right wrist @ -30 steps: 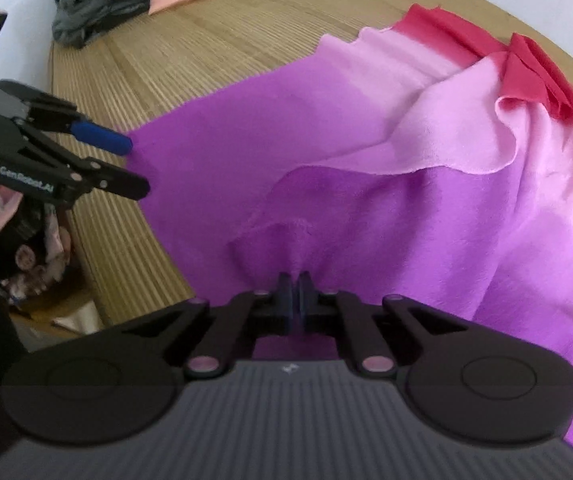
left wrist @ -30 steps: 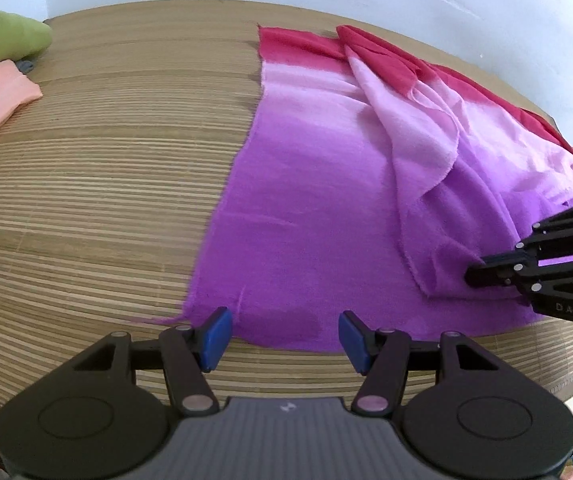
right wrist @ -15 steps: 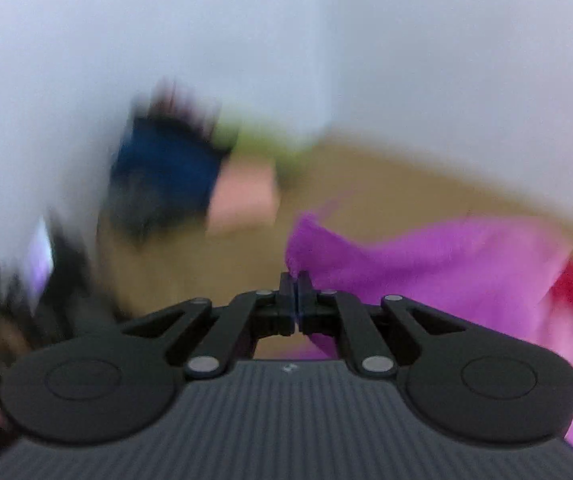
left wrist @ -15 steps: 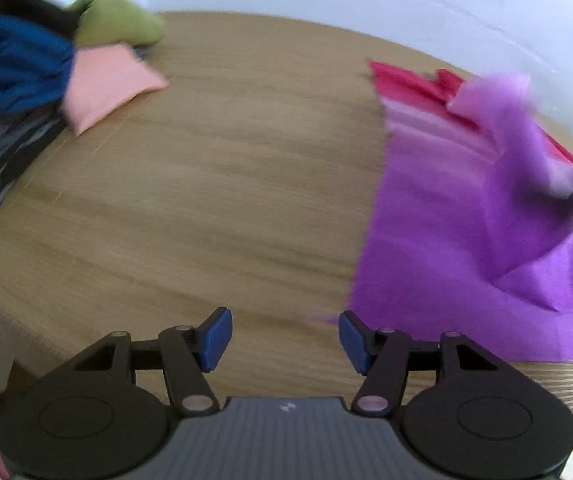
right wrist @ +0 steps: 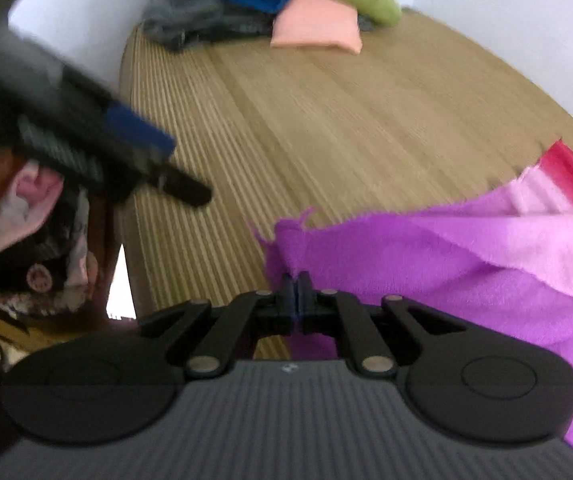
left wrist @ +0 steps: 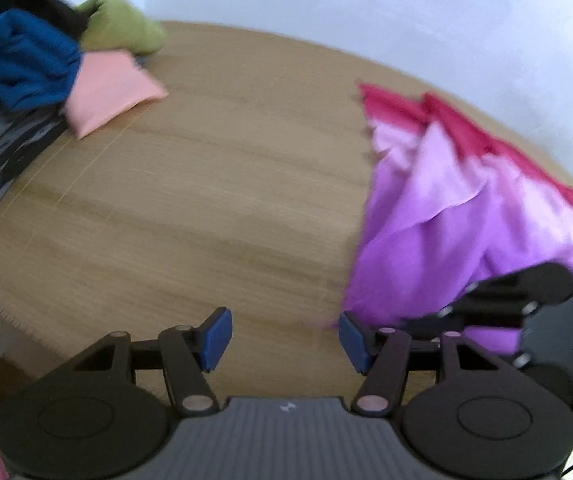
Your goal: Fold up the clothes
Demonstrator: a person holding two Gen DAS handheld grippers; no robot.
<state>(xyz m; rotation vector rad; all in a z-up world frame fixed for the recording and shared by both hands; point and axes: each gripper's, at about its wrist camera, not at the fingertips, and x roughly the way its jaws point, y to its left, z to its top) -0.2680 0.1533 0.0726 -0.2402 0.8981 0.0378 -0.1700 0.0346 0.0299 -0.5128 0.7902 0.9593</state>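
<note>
A purple cloth [left wrist: 446, 232] that fades to pink and red lies bunched on the right of the wooden table [left wrist: 206, 200]. My right gripper [right wrist: 296, 284] pinches a frayed corner of the purple cloth [right wrist: 446, 264], and its jaws are starting to open. It also shows low at the right in the left wrist view, where the right gripper [left wrist: 418, 324] sits at the cloth's near edge. My left gripper [left wrist: 284, 336] is open over bare wood just left of the cloth, with nothing between its blue pads. The left gripper [right wrist: 174, 164] shows blurred at upper left.
A pile of clothes sits at the far left corner: blue [left wrist: 18, 64], green [left wrist: 122, 28], peach [left wrist: 110, 88] and grey [left wrist: 2, 152] pieces. A white wall stands behind the table [right wrist: 326, 120]. Patterned fabric [right wrist: 46, 248] shows below the table's near edge.
The right gripper has lifted the cloth's corner and carried it leftward, bunching the cloth. The left gripper has moved left off the cloth onto bare wood, still open.
</note>
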